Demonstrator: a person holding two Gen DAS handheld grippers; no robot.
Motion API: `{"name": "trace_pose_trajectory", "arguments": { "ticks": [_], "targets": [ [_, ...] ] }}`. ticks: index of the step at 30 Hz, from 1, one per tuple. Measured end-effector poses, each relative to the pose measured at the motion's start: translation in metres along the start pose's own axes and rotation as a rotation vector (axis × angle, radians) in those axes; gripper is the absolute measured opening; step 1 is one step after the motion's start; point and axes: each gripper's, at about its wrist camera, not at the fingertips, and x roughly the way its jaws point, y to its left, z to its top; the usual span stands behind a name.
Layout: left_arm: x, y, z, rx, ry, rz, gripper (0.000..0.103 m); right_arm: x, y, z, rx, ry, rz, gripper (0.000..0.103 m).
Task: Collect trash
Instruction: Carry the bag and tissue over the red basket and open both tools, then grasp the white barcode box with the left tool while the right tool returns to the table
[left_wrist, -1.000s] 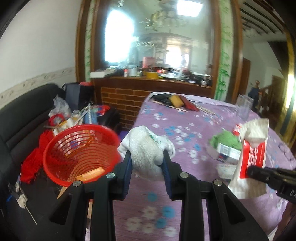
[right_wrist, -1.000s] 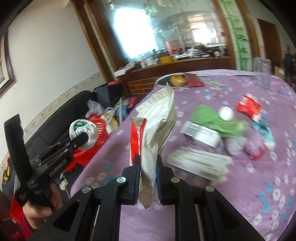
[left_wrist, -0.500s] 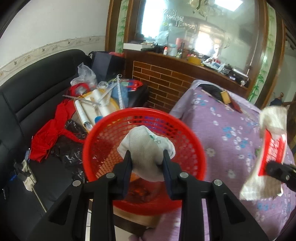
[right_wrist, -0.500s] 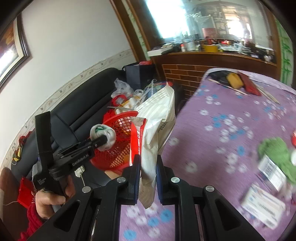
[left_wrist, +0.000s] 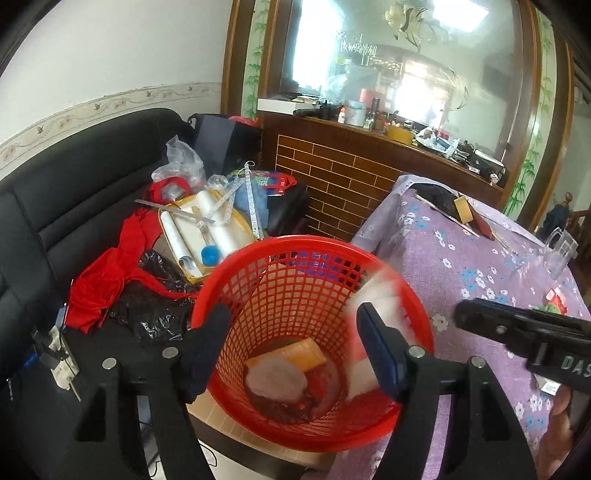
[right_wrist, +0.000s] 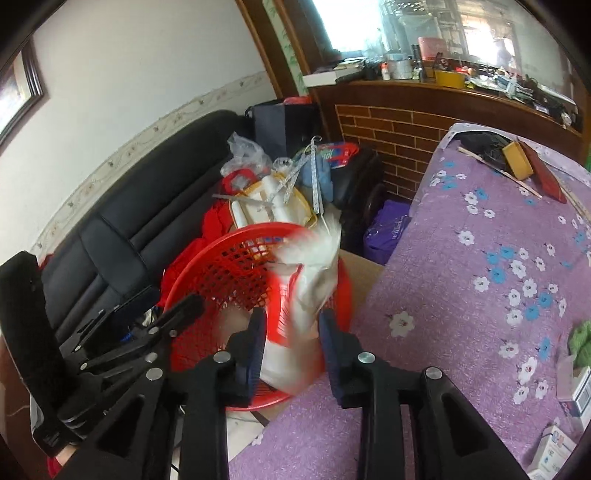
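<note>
Now your left gripper (left_wrist: 291, 350) hangs over the red mesh basket (left_wrist: 413, 406) with its jaws spread wide and nothing between them. Down on the basket floor, seen through that gap, lies a pale crumpled wad (left_wrist: 277, 380), just beside an orange packet (left_wrist: 304, 354).

Your right gripper (right_wrist: 291, 347) has its jaws parted too. A white and red plastic wrapper (right_wrist: 314, 280) sits blurred in the gap between them, above the near rim of the basket (right_wrist: 221, 266); you cannot tell from the right wrist view whether the pads touch it. In the left wrist view the same wrapper (left_wrist: 380, 295) shows as a white and red smear at the basket's right wall, just behind the left gripper's right finger.

The basket stands between the black sofa (left_wrist: 92, 177) and the table with the purple flowered cloth (right_wrist: 480, 295), close against the table's edge. On the sofa behind it lie a red cloth (left_wrist: 107, 280), black plastic bags (left_wrist: 155, 306) and a yellow tray holding white rolls (left_wrist: 199, 229). Farther right on the table, near the right gripper, sit small cartons (right_wrist: 576, 387) and something green (right_wrist: 581, 339).
</note>
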Motion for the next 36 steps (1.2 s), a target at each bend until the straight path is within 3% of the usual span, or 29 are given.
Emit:
{"name": "trace_pose_trajectory", "arguments": {
  "ticks": [7,17,24,27,32,36],
  "targets": [
    [-0.02,-0.034,-0.018,0.057,-0.019,-0.075,0.071,-0.063,-0.037,-0.036,0.058,-0.075,0.029,0.033],
    [-0.034,-0.149,-0.055,0.246,0.008,-0.254,0.072,-0.151,-0.117,-0.105,0.194,-0.163,-0.035,0.033],
    [-0.041,-0.216,-0.086,0.416,0.018,-0.329,0.072,-0.208,-0.186,-0.145,0.344,-0.235,-0.115,0.033],
    [-0.048,-0.246,-0.099,0.535,0.009,-0.364,0.073,-0.231,-0.217,-0.158,0.43,-0.271,-0.142,0.033],
    [-0.056,-0.302,-0.128,0.829,-0.022,-0.405,0.074,-0.255,-0.247,-0.171,0.518,-0.312,-0.174,0.033],
    [-0.054,-0.329,-0.149,1.018,-0.041,-0.358,0.074,-0.265,-0.26,-0.177,0.564,-0.33,-0.171,0.033]
  ]
}}
